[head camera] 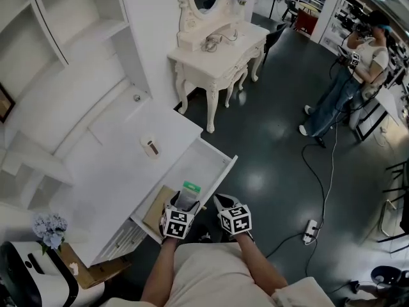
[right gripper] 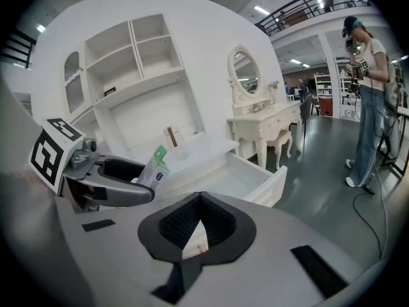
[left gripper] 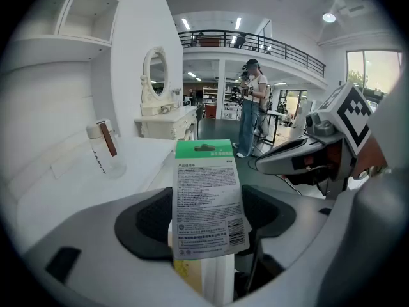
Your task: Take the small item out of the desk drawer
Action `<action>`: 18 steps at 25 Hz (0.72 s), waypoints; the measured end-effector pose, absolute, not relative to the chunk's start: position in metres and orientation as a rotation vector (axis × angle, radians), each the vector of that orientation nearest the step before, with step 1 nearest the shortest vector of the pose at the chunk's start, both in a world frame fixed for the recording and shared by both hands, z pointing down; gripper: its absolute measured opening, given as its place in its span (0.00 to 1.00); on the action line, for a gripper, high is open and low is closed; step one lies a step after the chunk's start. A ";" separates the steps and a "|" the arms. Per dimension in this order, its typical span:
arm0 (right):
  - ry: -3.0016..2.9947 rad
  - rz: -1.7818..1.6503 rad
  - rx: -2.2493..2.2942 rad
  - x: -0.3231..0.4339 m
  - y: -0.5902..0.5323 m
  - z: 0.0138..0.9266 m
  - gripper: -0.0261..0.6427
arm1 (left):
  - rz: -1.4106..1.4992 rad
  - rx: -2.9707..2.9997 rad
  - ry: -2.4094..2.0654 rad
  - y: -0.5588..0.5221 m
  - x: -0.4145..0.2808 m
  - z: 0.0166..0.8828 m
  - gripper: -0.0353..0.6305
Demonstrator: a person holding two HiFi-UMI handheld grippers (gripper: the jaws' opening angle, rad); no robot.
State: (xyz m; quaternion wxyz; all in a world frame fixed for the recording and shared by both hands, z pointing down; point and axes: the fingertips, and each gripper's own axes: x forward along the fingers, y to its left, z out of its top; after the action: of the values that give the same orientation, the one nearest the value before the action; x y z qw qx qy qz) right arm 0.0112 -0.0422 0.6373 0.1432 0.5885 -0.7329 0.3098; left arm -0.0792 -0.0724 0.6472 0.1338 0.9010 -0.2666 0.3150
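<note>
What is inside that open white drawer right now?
The part of the drawer floor that shows is bare white. Its near end is covered by the left tongs, which hold a green-topped packet above it, so anything lying there is hidden.

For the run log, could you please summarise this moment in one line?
left gripper: shut on packet | right gripper: shut, empty | drawer: open

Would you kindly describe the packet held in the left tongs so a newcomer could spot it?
Find the white desk with its drawer pulled open. At the drawer's near end, the left tongs are shut on a flat packet. Its green header sets it apart from the clear bottle on the desktop.
</note>
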 end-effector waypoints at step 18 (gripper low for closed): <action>-2.108 0.840 1.652 0.009 -0.038 0.637 0.08 | 0.914 2.631 -0.749 -0.072 -0.075 0.647 0.59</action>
State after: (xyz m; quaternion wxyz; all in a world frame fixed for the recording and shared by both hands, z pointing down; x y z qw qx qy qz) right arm 0.0087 -0.0379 0.6374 0.1668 0.5804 -0.7405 0.2950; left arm -0.0749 -0.0721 0.6472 0.1283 0.9047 -0.2577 0.3142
